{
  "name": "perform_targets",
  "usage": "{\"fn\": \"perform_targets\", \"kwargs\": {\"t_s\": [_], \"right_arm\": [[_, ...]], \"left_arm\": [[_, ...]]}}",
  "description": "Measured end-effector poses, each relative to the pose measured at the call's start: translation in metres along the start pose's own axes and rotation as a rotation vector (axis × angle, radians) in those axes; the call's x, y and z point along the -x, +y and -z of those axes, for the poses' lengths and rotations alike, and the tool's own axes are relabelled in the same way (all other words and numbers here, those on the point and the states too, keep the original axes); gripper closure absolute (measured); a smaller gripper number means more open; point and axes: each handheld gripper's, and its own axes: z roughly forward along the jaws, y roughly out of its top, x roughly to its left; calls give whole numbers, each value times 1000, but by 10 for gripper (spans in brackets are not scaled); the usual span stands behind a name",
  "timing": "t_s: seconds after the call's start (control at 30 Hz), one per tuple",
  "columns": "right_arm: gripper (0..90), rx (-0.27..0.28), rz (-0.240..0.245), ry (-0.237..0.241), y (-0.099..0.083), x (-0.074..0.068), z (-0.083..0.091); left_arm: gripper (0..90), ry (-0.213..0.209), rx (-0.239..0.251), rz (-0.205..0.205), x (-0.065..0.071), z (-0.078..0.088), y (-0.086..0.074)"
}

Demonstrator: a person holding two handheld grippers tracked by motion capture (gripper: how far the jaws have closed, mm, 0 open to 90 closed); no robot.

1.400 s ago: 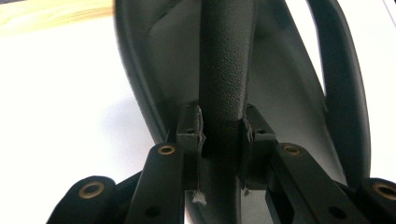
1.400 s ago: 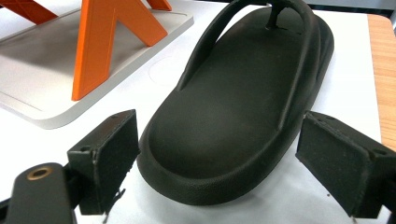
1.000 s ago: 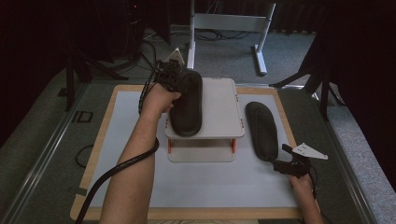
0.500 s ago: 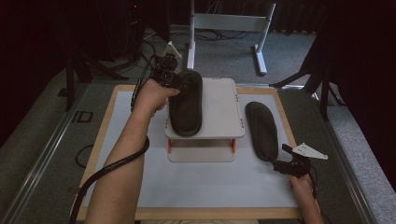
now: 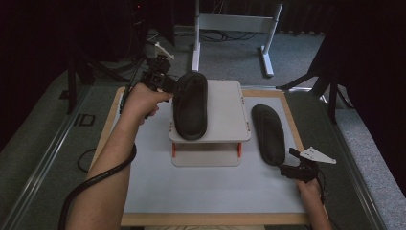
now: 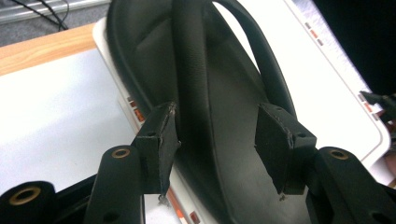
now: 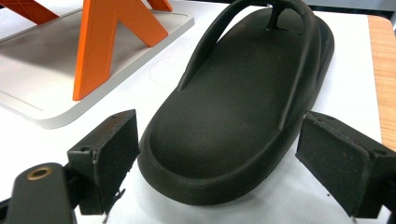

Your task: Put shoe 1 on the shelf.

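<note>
Black foam sandal (image 5: 190, 104) lay on the white stand (image 5: 225, 112), strap up, presumably set there as one of a pair. The left gripper (image 5: 165, 82) sat at its far left edge, jaws just opened, gripping nothing. The second sandal (image 5: 268, 134) waited right on the mat (image 5: 201, 189), with the right gripper (image 5: 293, 170) near its heel, jaws wide.

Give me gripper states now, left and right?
Left gripper: jaws just opening, apart around the strap of the sandal on the stand, not gripping.
Right gripper: open, straddling the sandal on the mat.
</note>
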Motion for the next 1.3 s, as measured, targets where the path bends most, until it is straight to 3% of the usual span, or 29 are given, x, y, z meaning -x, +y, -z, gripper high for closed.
{"fn": "perform_targets", "kwargs": {"t_s": [0.23, 0.47, 0.6, 0.73, 0.83, 1.0, 1.2, 1.27, 1.3], "right_arm": [[124, -1, -3, 0, 0, 0, 0], [124, 0, -3, 0, 0, 0, 0], [124, -3, 0, -1, 0, 0, 0], [124, -3, -1, -1, 0, 0, 0], [124, -3, 1, -1, 0, 0, 0], [124, -3, 0, 0, 0, -1, 0], [124, -3, 1, -1, 0, -1, 0], [124, -3, 2, -1, 0, -1, 0], [124, -3, 1, 0, 0, -1, 0]], "left_arm": [[483, -11, 51, -19, -20, 18, -20], [482, 0, 73, -25, -33, 18, -41], [465, 14, 91, -39, -41, 15, -55], [410, -7, 104, -46, -48, 8, -70], [379, -40, 143, -35, -59, 2, -86], [302, -44, 178, -31, -69, -5, -103], [286, -8, 285, -76, -78, -21, -137], [281, -15, 330, -57, -85, -27, -152], [281, -15, 330, -57, -85, -27, -152]]}}
